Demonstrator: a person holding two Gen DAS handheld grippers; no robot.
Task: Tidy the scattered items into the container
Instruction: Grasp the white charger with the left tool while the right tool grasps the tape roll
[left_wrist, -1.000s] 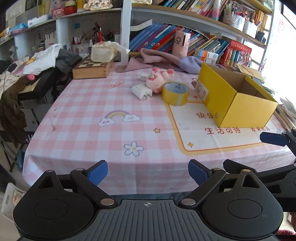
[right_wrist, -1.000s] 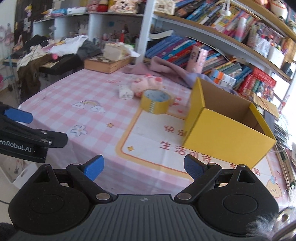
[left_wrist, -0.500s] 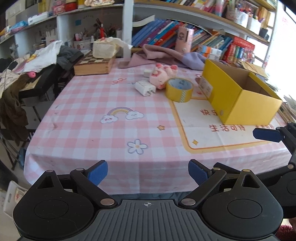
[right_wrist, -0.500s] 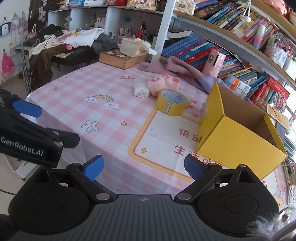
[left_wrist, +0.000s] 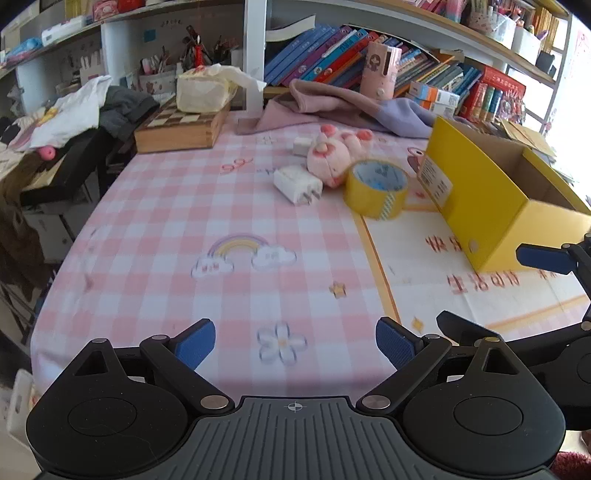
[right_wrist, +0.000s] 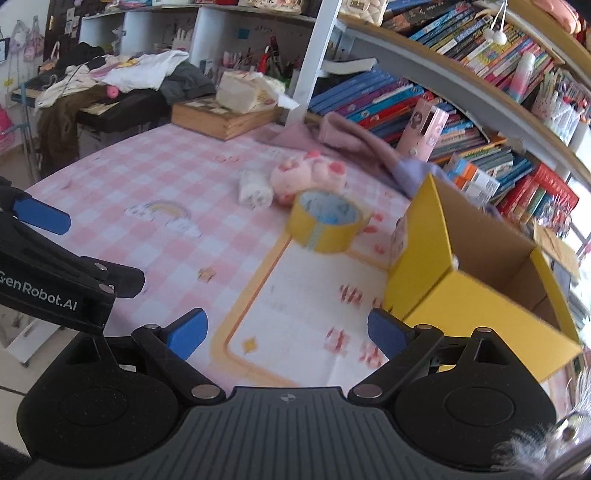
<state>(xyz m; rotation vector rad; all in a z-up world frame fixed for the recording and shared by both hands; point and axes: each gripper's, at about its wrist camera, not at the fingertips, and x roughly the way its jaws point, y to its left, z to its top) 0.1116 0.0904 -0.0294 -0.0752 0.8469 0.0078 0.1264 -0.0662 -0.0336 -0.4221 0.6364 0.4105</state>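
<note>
Both tools are empty and spread wide: the left gripper (left_wrist: 294, 341) hangs over the near edge of the pink checked tablecloth (left_wrist: 229, 280), and the right gripper (right_wrist: 286, 330) sits over the printed mat just in front of the yellow box (right_wrist: 476, 288), whose open top shows a bare cardboard interior as far as the view reaches. Nothing has gone into it yet, by the look of things. The scattered items lie in a cluster toward the middle of the table, left of the box: a roll of yellow tape (left_wrist: 376, 188) lying flat with its core facing up, nearest the box; a pink plush toy (left_wrist: 332, 155) touching or just behind it; a white charger plug (left_wrist: 297, 184) beside the plush; and what may be a second small white block (left_wrist: 303, 146) further back, too blurred to name. The tape should be light and rigid but smooth-sided, so one finger inside the core and one outside on the wall looks like the surest hold. The plush is soft and will squash, so a pinch across its body should work. The plug is hard, small and slick; gripping its flat faces is probably best.
</note>
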